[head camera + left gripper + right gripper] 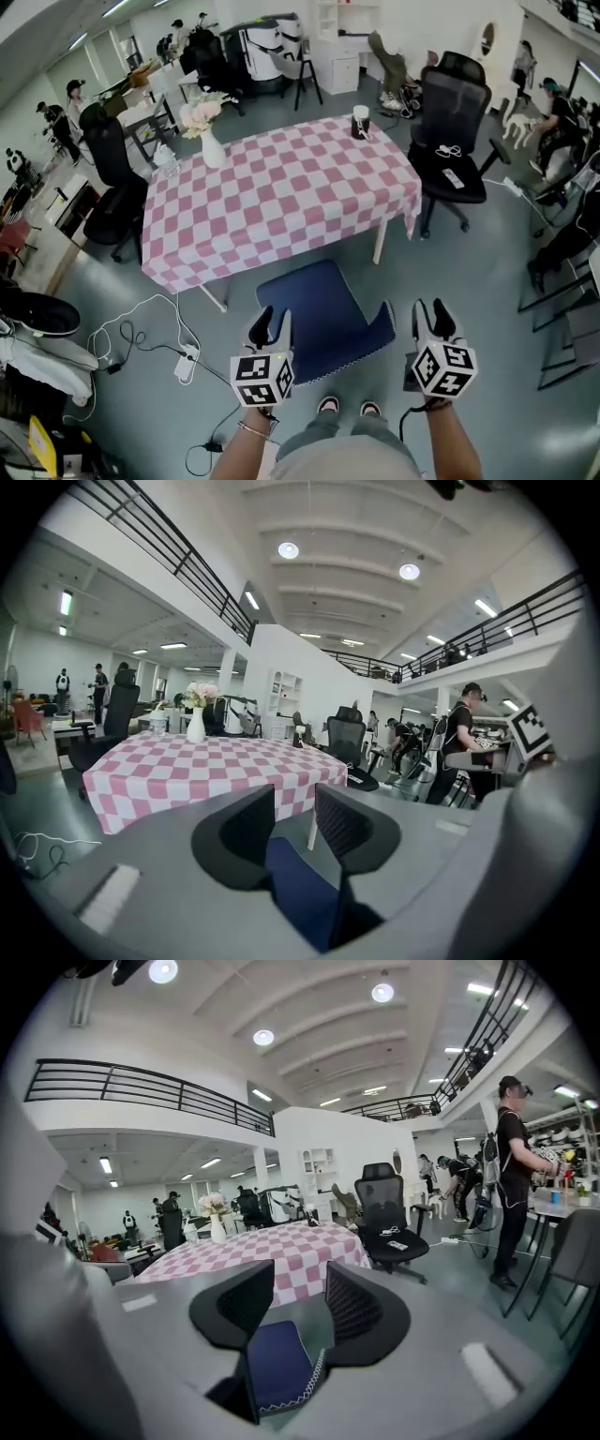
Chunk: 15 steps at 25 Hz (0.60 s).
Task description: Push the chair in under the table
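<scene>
The blue chair (314, 314) is standing on the grey floor (469, 272), between the person and the table (281, 202). It is not under the table yet. Its seat is pointing at the pink and white cloth. The left gripper (272, 326) is hanging by the chair's left side. Its jaws are sitting partly open and are holding nothing. The right gripper (433, 317) is hanging just past the chair's right corner. Its jaws are sitting open and empty too. A white vase (212, 148) with flowers and a dark cup (360, 122) are standing on the tabletop.
</scene>
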{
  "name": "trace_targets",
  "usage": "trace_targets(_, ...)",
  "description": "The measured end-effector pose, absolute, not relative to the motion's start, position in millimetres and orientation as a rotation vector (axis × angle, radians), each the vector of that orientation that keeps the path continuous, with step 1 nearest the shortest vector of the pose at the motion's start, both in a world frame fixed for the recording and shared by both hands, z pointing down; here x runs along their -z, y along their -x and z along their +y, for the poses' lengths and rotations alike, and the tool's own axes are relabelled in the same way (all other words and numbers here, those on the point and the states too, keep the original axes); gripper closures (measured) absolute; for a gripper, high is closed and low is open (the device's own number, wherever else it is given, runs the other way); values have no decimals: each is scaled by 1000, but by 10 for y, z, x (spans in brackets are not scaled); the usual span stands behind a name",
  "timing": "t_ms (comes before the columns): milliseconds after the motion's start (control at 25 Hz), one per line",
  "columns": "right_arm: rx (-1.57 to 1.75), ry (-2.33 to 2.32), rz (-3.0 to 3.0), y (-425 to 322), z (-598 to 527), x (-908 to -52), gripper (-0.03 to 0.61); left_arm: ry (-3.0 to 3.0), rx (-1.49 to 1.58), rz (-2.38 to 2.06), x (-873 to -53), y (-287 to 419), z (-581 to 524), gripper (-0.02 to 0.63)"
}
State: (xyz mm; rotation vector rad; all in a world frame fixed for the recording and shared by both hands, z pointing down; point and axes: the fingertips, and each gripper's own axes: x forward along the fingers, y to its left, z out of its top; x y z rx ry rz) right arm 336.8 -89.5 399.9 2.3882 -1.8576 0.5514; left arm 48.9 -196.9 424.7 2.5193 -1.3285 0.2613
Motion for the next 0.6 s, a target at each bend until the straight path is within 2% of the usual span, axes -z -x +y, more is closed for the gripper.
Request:
trace_targets(320,-537,-2051,-2159,-3182,-1551,-4016,417,-2335,-257,-1583,-4233,-275,-1645,480)
trace_targets(600,-562,-1841,-2312,-3063,-1702,-4074,417,-2204,-238,-1745,-4180,-273,-1314,480)
